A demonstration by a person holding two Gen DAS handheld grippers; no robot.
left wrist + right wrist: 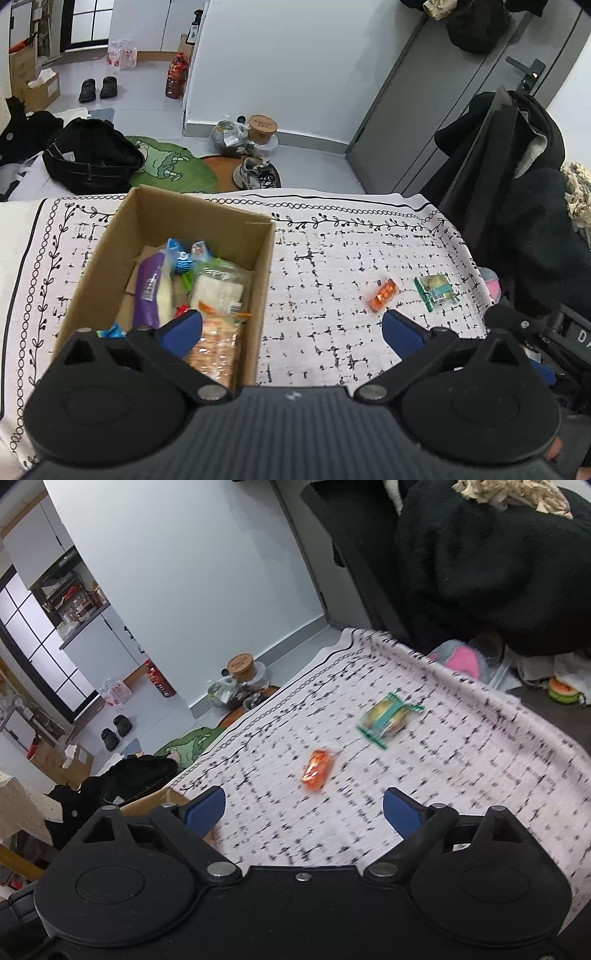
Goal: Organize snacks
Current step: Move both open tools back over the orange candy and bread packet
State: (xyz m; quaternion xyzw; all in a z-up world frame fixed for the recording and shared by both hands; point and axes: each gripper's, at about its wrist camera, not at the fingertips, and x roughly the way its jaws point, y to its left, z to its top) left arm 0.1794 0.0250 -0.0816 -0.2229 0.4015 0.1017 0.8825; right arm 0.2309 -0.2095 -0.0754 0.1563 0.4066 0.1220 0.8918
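Observation:
A cardboard box [258, 266] stands on the patterned tablecloth [325, 258] and holds several snack packets, among them a purple one [149, 288] and an orange-printed one [218, 347]. An orange snack packet [383, 294] and a green-edged packet [437, 291] lie on the cloth to the right of the box. My left gripper [291, 330] is open and empty, its left finger over the box. In the right wrist view the orange packet [317, 770] and green-edged packet [388, 718] lie ahead of my right gripper [303, 808], which is open and empty. A box corner [162, 799] shows at its left.
A black chair with dark coats [517, 184] stands at the table's right end. Beyond the far table edge lie a black bag [92, 155], a green mat [166, 166], shoes [255, 173] and a round tub [262, 129] on the floor. A grey door [443, 110] is behind.

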